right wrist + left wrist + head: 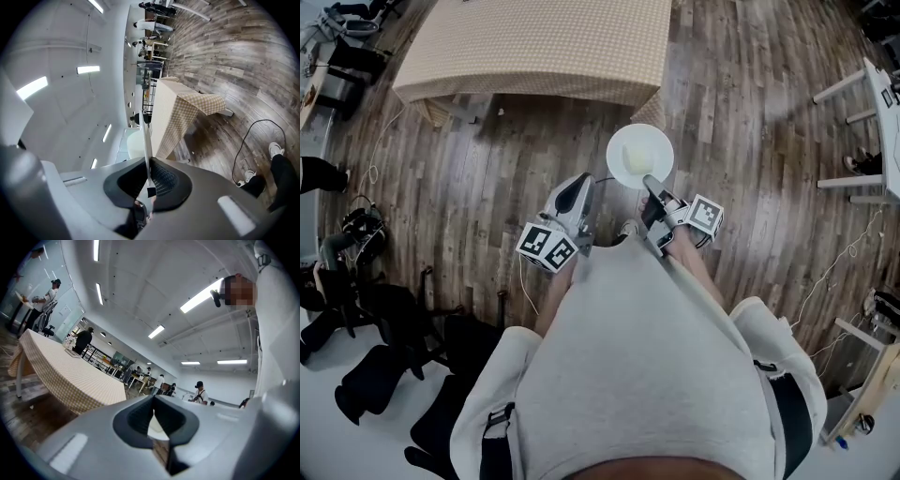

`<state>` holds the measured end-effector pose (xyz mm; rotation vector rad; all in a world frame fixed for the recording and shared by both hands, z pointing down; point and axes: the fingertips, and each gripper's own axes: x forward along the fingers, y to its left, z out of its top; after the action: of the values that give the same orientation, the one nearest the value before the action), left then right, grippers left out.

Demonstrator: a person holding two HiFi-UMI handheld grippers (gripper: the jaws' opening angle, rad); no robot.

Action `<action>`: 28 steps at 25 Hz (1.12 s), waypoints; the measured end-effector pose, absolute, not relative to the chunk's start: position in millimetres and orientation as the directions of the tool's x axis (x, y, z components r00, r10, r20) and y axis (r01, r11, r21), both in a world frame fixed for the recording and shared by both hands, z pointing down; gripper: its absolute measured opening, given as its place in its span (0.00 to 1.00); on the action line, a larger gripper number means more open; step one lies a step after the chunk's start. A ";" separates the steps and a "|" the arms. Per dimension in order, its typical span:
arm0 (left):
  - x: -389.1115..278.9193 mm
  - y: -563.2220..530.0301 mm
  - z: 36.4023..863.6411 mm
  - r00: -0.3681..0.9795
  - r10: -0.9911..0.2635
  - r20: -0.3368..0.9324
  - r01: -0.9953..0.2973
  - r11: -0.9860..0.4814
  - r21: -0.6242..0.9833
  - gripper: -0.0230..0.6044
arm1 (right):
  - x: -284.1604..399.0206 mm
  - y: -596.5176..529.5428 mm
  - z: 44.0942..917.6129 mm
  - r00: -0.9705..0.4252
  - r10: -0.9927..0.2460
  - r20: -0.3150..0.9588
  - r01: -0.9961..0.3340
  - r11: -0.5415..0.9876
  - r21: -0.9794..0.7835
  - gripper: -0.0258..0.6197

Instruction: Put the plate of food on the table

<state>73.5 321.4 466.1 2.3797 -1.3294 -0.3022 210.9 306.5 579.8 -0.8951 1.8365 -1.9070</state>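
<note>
A white plate (639, 155) with pale food on it hangs over the wood floor, just short of the table (534, 42) with the checked cloth. My right gripper (651, 183) is shut on the plate's near rim. In the right gripper view the plate (146, 136) shows edge on between the jaws of the right gripper (149, 176), with the table (168, 112) beyond. My left gripper (581, 183) hovers left of the plate, jaws together, holding nothing. In the left gripper view the left gripper (153, 411) points past the table (61, 371).
White table legs (862, 103) stand at the right edge. Black chairs and gear (356, 319) crowd the left side. A cable (839, 267) trails over the floor at the right. People (200, 391) stand far off in the room.
</note>
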 end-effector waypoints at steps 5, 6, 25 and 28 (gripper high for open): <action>84.9 320.0 468.3 0.520 -0.854 0.010 -0.771 -0.464 0.436 0.05 | 220.8 302.5 577.2 -0.747 -0.638 0.188 -0.164 -0.098 -0.982 0.06; 84.8 318.0 468.2 0.519 -0.855 0.012 -0.772 -0.462 0.437 0.05 | 220.8 300.1 577.7 -0.747 -0.637 0.190 -0.167 -0.097 -0.981 0.06; 74.6 253.3 476.8 0.539 -0.842 -0.017 -0.750 -0.488 0.447 0.05 | 206.9 234.3 575.5 -0.737 -0.658 0.157 -0.166 -0.050 -0.985 0.06; 71.6 226.3 480.5 0.549 -0.835 -0.021 -0.738 -0.496 0.458 0.05 | 203.8 209.9 577.6 -0.727 -0.667 0.161 -0.169 -0.054 -0.984 0.06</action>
<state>71.6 226.3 480.5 2.3912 -1.2818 -0.3367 203.8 209.9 577.6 -0.8887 1.8564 -1.8353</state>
